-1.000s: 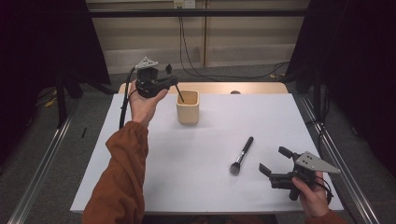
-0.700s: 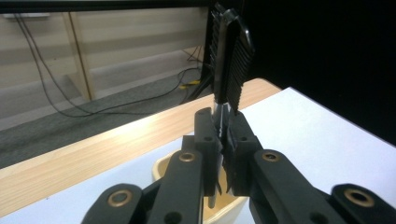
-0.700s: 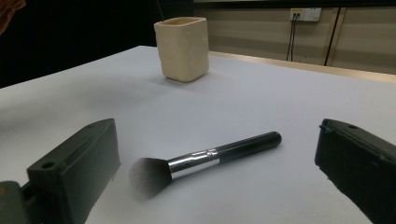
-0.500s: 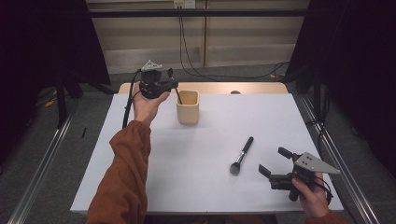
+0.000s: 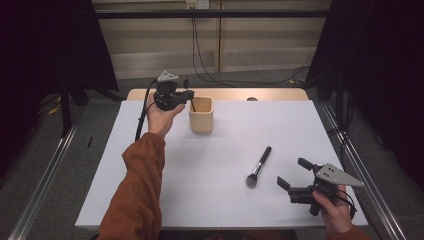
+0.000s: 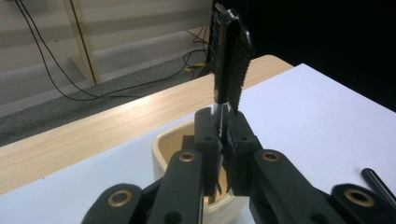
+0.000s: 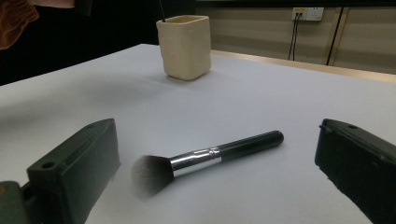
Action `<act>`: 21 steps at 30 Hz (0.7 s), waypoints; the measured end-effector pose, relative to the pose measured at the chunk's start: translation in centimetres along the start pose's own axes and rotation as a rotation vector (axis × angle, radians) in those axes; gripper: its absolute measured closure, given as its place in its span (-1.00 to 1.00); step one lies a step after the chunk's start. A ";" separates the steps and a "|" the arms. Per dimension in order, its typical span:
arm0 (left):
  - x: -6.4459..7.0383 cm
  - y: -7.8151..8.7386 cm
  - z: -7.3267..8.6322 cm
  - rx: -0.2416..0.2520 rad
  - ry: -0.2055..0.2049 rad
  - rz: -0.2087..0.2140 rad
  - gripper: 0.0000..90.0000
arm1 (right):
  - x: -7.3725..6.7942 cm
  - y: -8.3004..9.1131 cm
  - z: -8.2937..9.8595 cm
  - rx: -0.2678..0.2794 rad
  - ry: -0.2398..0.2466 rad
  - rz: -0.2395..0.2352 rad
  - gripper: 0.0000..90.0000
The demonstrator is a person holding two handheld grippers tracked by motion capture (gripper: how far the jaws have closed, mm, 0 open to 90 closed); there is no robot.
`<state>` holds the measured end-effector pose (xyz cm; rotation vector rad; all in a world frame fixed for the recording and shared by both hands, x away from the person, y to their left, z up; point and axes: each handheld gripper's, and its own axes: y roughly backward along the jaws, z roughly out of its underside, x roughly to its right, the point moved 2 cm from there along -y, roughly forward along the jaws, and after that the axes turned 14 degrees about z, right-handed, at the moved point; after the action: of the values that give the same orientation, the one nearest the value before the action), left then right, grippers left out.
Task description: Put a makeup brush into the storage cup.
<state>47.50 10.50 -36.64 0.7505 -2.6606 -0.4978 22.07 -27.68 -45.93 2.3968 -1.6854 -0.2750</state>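
A white rectangular tabletop (image 5: 200, 180) is bordered at its far edge by a pale wooden strip (image 5: 270, 94); grey floor with black cables (image 5: 210, 70) lies beyond. A small black comb-like tool (image 6: 229, 56) is clamped in the left gripper (image 5: 186, 99) directly above the cream square ceramic cup (image 5: 201, 115). The right gripper (image 5: 295, 175) is held apart, well in front of the cup, a black-handled makeup brush (image 5: 258, 166) lying between.

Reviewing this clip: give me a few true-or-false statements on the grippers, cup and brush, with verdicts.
1. The left gripper is shut on a comb. True.
2. The right gripper holds the brush. False: its jaws stand open, and the brush lies on the table between them.
3. The comb is held above the cup. True.
4. The cup lies on its side. False: it stands upright.
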 end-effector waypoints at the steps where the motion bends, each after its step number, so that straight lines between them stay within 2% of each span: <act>1: 0.0 -0.1 0.2 -0.004 0.002 -0.003 0.90 | 0.0 0.0 0.0 0.000 -0.001 0.000 -1.00; 6: -0.2 -0.4 0.7 -0.009 0.020 0.000 0.90 | 0.0 0.0 0.0 -0.001 0.000 0.001 -1.00; 16: -0.4 -0.4 1.0 -0.030 0.008 0.000 0.90 | -0.1 0.0 0.0 -0.004 0.001 -0.004 -1.00; 21: -0.5 -0.7 1.6 -0.024 0.018 -0.009 0.90 | -0.2 -0.2 0.1 -0.008 0.002 -0.005 -1.00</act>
<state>47.54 10.57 -38.42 0.7574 -2.6311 -0.5213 22.14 -27.48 -46.03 2.3956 -1.6742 -0.2794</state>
